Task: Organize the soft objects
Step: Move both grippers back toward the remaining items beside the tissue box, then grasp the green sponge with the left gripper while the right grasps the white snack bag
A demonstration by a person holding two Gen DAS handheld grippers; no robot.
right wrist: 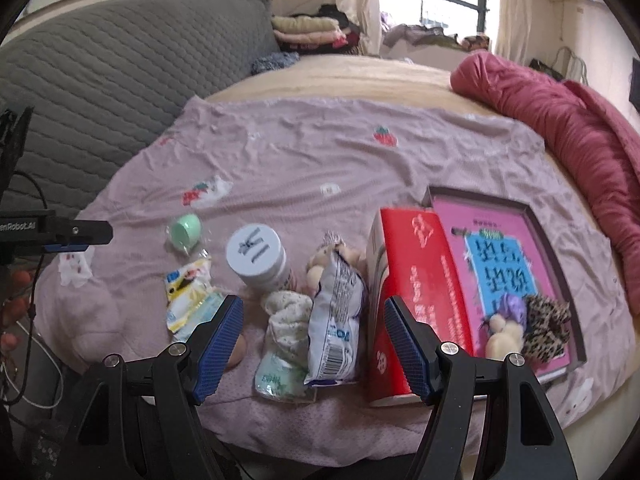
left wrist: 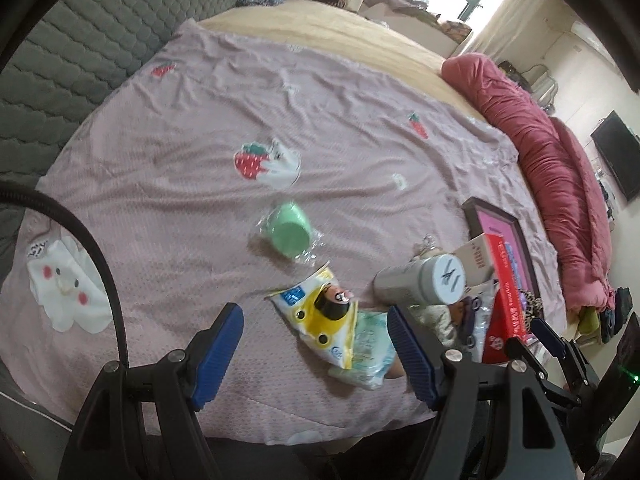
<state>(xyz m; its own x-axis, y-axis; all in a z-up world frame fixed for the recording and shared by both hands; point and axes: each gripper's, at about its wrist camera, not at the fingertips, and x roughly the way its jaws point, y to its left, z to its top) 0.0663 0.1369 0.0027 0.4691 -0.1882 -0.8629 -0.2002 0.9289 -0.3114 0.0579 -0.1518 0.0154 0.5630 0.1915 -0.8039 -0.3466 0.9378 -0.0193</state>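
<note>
On the pink strawberry bedspread [right wrist: 304, 160] lies a cluster of items. My right gripper [right wrist: 314, 348] hangs open over a rolled pale sock [right wrist: 288, 310], a tissue pack [right wrist: 280, 376] and a white snack bag [right wrist: 340, 320]; a small plush bear [right wrist: 332, 256] lies behind them. A purple-and-cream plush [right wrist: 506, 320] and a leopard scrunchie [right wrist: 548, 328] rest on the pink book [right wrist: 500, 256]. My left gripper [left wrist: 316, 356] is open above a yellow snack pack [left wrist: 320, 316] and the tissue pack [left wrist: 370, 356]. Neither gripper holds anything.
A white-lidded jar [right wrist: 258, 260], a wrapped green cup [left wrist: 288, 232] and a red box [right wrist: 416, 300] lie among the soft things. A rolled red quilt [right wrist: 580, 132] runs along the right side, a grey quilted headboard [left wrist: 80, 60] along the left. Folded clothes [right wrist: 308, 28] are stacked at the back.
</note>
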